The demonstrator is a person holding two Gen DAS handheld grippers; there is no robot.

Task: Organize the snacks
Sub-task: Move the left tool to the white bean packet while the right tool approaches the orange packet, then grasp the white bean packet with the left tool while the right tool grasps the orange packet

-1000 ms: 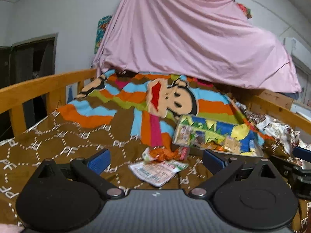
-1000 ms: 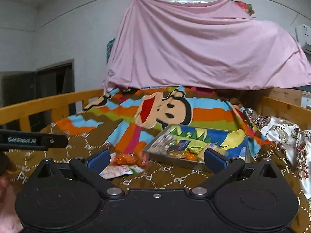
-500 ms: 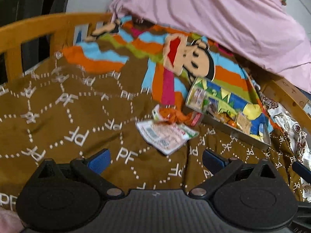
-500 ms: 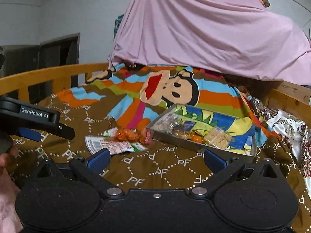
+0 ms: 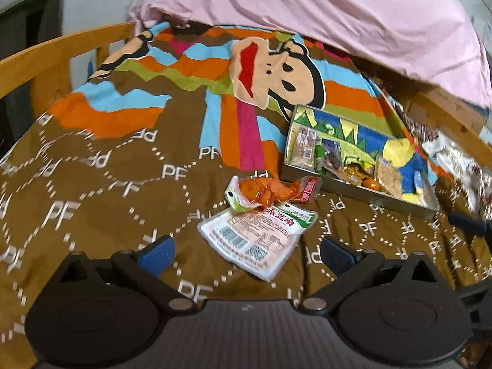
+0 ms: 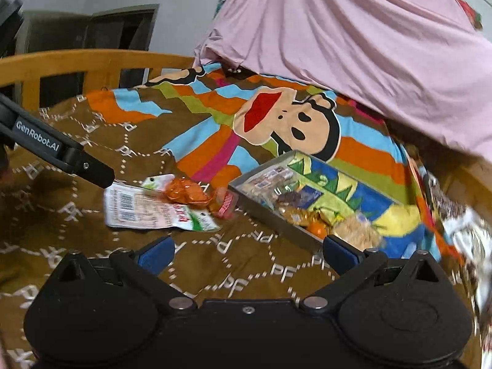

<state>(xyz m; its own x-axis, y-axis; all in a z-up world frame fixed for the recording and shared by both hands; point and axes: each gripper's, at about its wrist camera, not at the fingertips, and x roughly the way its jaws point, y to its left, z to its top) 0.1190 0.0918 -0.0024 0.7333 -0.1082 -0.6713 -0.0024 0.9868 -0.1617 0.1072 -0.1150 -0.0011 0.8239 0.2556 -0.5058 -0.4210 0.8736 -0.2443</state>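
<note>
A flat white snack packet point(image 5: 258, 236) lies on the brown bedspread with an orange snack packet point(image 5: 270, 192) partly on top of it. A shallow grey tray point(image 5: 353, 189) with a colourful lining holds several snacks just right of them. My left gripper point(image 5: 246, 253) is open and empty, hovering just short of the white packet. My right gripper point(image 6: 247, 252) is open and empty, above the bedspread near the tray's point(image 6: 276, 226) front edge. The white packet point(image 6: 144, 209) and orange packet point(image 6: 187, 195) lie to its left, with the left gripper's finger point(image 6: 77, 161) over them.
A wooden bed rail point(image 5: 55, 52) runs along the left side and another point(image 5: 455, 120) along the right. A pink sheet point(image 5: 338, 9) hangs over the far end of the bed. A floral cloth point(image 6: 461, 233) lies at the right edge.
Both grippers have tilted down and moved forward towards the packets and tray. The left gripper now sits close over the white packet. Both stay open.
</note>
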